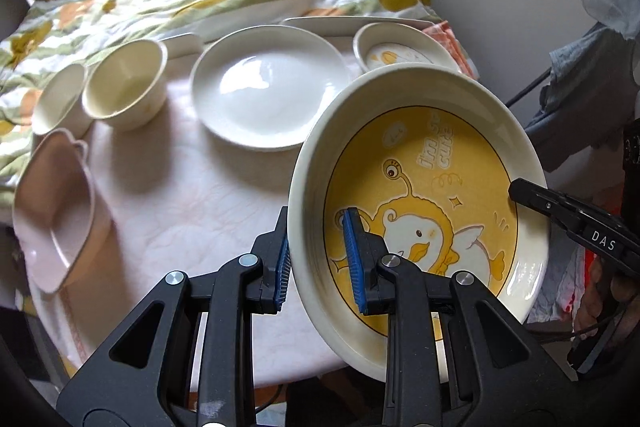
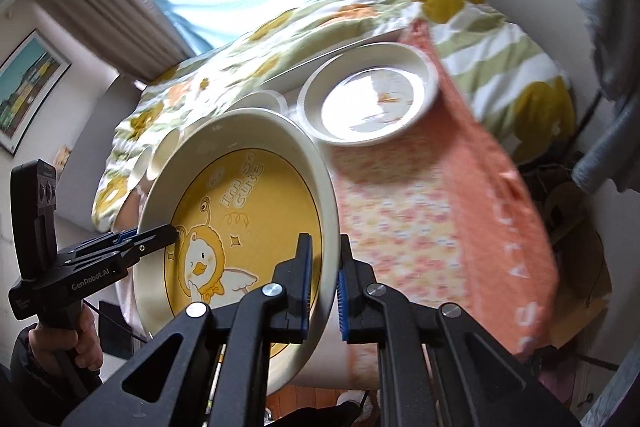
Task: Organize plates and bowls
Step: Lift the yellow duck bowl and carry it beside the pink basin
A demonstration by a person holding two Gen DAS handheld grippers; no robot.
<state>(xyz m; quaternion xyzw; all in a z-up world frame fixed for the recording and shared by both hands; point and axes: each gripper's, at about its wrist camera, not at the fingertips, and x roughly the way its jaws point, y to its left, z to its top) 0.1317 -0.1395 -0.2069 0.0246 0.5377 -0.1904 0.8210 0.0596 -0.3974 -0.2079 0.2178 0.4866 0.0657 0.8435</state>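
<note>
Left gripper (image 1: 320, 259): pinching the near-left rim of the duck plate (image 1: 424, 195), wall between its fingers.
Right gripper (image 2: 323, 277): clamped on the plate's opposite rim.
Duck plate: tilted, lifted off the table (image 1: 180, 195).
White plate (image 1: 266, 93): ahead of the left gripper.
Small duck plate (image 2: 368, 95): ahead of the right gripper, on an orange cloth (image 2: 440, 203).

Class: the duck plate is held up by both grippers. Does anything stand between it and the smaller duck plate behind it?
Nothing visible. The large duck plate hangs tilted above the table; only open air and orange cloth separate it from the small duck plate.
</note>
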